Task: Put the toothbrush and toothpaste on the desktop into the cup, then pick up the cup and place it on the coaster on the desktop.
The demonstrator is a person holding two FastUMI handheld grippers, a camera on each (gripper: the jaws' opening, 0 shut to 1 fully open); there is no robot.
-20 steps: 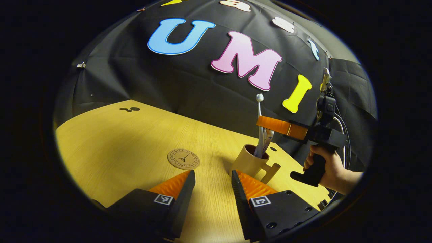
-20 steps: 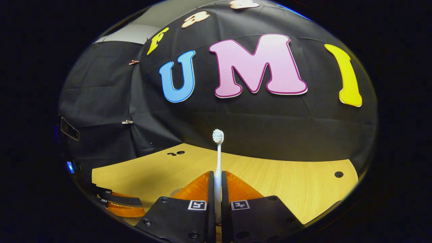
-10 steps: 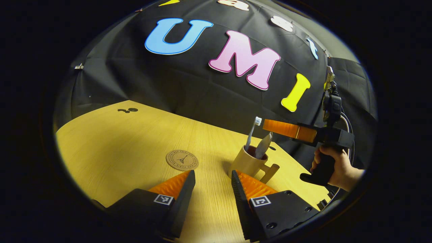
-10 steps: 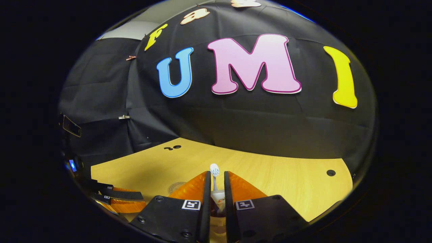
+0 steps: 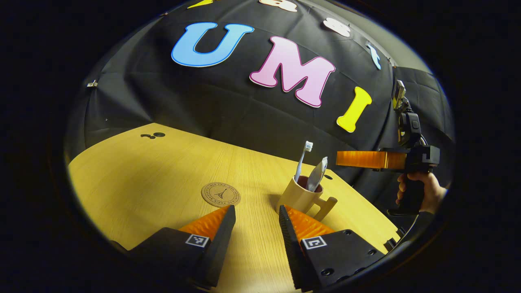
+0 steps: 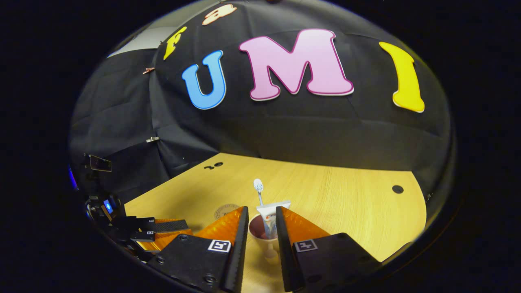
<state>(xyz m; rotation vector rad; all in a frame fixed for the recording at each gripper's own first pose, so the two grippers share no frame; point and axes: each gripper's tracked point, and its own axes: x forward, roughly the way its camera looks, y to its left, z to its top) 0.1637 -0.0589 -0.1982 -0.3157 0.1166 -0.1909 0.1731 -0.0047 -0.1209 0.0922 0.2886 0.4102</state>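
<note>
Now the beige ceramic cup with a side handle (image 5: 300, 198) stands upright on the pale wooden counter (image 5: 163, 171), with the white toothbrush (image 5: 303, 160) leaning bristles-up toward one side of its mouth and the white toothpaste tube (image 5: 317, 176) leaning toward the other. Both of the 2 items look loaded, so I judge the step in hand to be the pickup of the cup. The round brown cork coaster (image 5: 221, 194) lies flat on the counter near the cup, apart from it and bare.

The left gripper (image 5: 254, 213) hovers low with its jaws spread and empty, the cup just beyond its right finger. The right gripper (image 6: 260, 221) is above and behind the cup, its jaws parted and holding nothing; in the right gripper view the cup shows between its fingers but below them. In the left gripper view that gripper hangs clear of the toothbrush head, held by a hand (image 5: 423, 191).

To do it well, I would grip the cup by its wall or handle low enough to miss the leaning toothbrush and tube, close firmly, lift straight up, keep it level, then set it centred on the coaster. Tipping could spill both items.
</note>
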